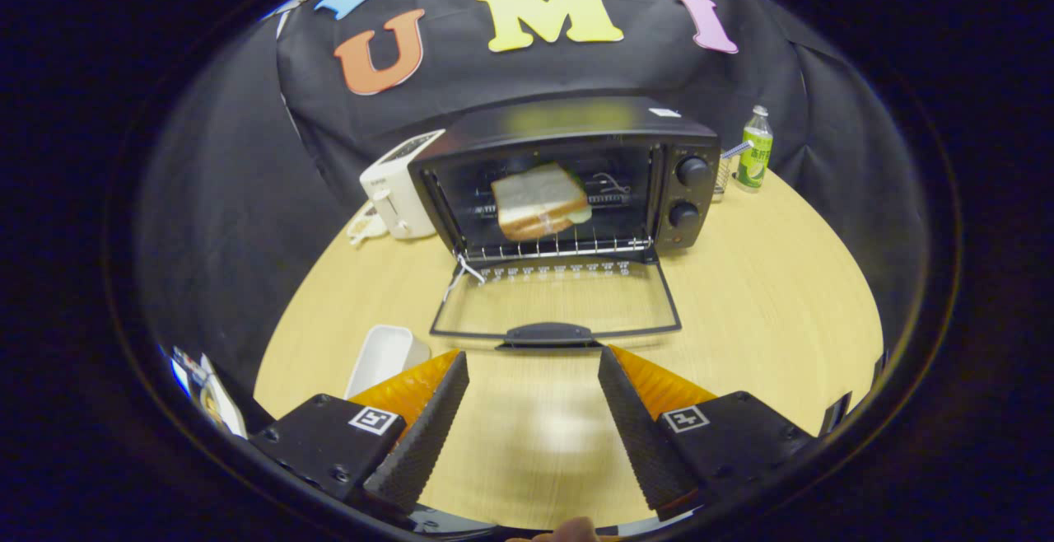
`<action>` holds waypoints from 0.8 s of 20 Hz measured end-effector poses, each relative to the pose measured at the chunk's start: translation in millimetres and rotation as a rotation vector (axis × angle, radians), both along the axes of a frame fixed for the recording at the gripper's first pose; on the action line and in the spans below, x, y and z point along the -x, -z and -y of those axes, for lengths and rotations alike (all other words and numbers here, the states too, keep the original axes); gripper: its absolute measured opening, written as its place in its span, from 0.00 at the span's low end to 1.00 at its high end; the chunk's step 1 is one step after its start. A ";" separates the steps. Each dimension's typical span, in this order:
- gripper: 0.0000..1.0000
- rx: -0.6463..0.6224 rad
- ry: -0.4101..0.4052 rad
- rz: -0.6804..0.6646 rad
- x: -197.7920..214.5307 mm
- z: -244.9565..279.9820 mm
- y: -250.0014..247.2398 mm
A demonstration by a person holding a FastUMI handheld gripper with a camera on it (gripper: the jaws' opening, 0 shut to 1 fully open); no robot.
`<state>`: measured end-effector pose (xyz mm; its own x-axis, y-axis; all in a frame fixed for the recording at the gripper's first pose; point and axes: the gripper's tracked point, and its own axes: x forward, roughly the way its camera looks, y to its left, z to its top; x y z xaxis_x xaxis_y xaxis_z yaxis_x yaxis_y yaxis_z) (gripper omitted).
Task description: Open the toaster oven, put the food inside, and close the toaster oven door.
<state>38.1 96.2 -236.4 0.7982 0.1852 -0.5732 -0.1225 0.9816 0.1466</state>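
Judging by how things lie, two of the three steps look done. The toaster oven [568,175] stands in the upper middle of the frame on the wooden table [766,311], and its glass door [556,303] is folded all the way down, lying flat toward the camera with its dark handle [547,333] at the near edge. The food, a sandwich [539,200], rests inside the oven cavity on the wire rack [560,244], slightly left of the cavity's centre.

The gripper [533,369] sits at the bottom middle of the frame with its two fingers spread well apart and nothing between them, only bare tabletop. Its fingertips lie just short of the door handle, one to each side of it and apart from it.

What remains, as far as I can judge, is closing the door: getting a finger under or onto the handle and swinging the glass panel up until it meets the oven front. The handle is low and close to the table, so lifting it cleanly may take some care.

Around the oven, a white toaster [399,188] stands just to its left, a green bottle [755,151] stands to its right in the upper right of the frame, and a white tray [380,358] lies on the table at lower left, just beside the left finger.
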 end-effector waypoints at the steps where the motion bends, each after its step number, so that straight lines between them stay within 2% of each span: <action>1: 1.00 0.010 -0.003 -0.011 -1.6 -1.5 10.5; 6: 1.00 0.037 0.008 -0.034 -19.7 -5.9 47.7; 16: 1.00 0.041 0.121 -0.072 -53.9 5.6 72.6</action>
